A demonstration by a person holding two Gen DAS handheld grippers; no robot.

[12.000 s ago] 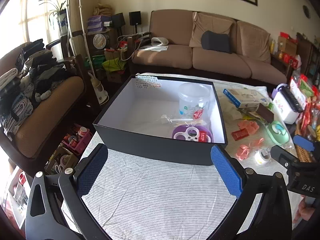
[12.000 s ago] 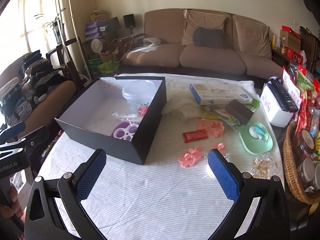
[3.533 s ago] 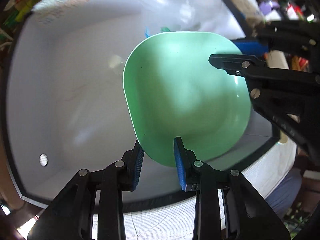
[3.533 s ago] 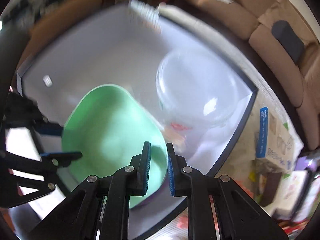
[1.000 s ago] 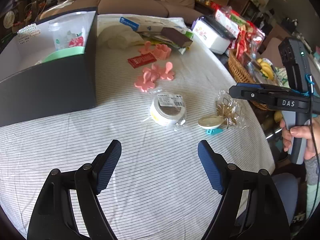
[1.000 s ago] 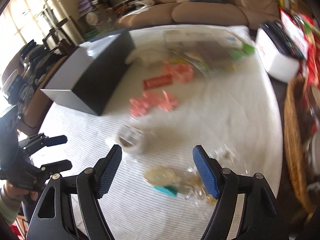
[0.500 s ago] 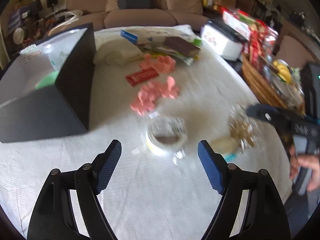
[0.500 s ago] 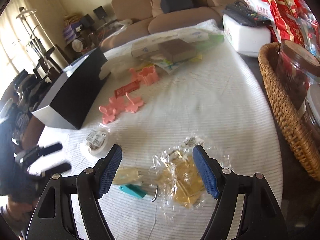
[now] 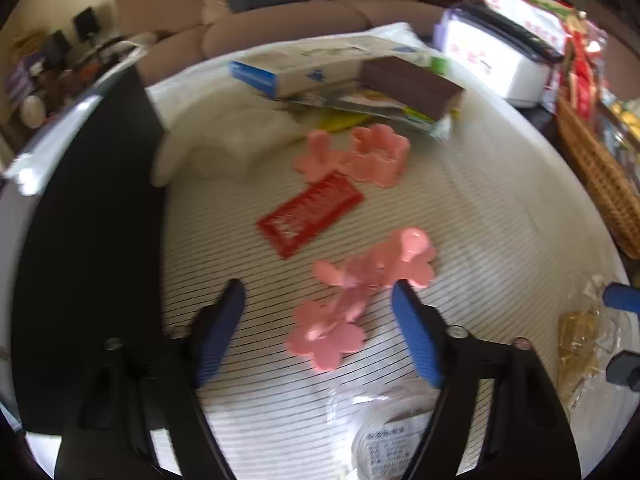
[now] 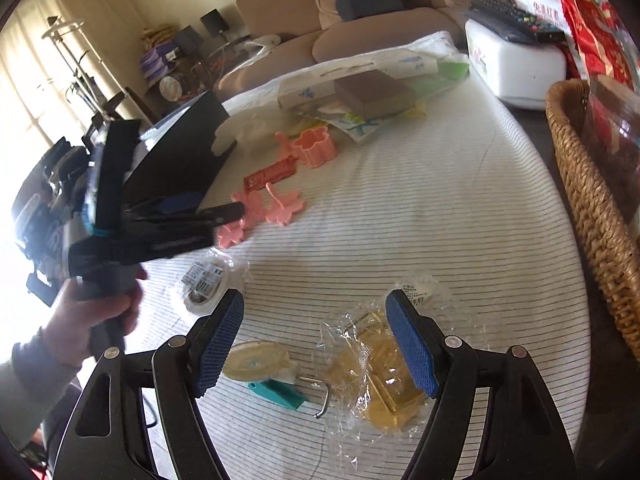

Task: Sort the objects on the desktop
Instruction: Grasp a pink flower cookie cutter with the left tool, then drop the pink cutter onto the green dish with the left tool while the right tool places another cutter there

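Observation:
My left gripper (image 9: 320, 328) is open and empty, low over a cluster of pink flower-shaped pieces (image 9: 352, 296); it also shows in the right wrist view (image 10: 224, 216) at the same pink pieces (image 10: 280, 204). A red packet (image 9: 308, 212) and a pink flower cutter (image 9: 380, 152) lie beyond. My right gripper (image 10: 316, 344) is open and empty above a clear bag of gold items (image 10: 384, 368), a suction hook with a teal base (image 10: 272, 376) and a wrapped tape roll (image 10: 208, 280). The black box (image 9: 88, 216) stands at the left.
A wicker basket (image 10: 592, 184) borders the table's right edge. A white container with a remote (image 10: 516, 60), a tissue box (image 9: 304, 68), a brown block (image 9: 408, 84) and a white cloth (image 9: 224, 140) sit at the back. A sofa stands behind.
My left gripper has moved forward and down to the pink flower pieces; the tape roll now lies under it. My right gripper has moved closer to the gold bag and hook. Both stay open.

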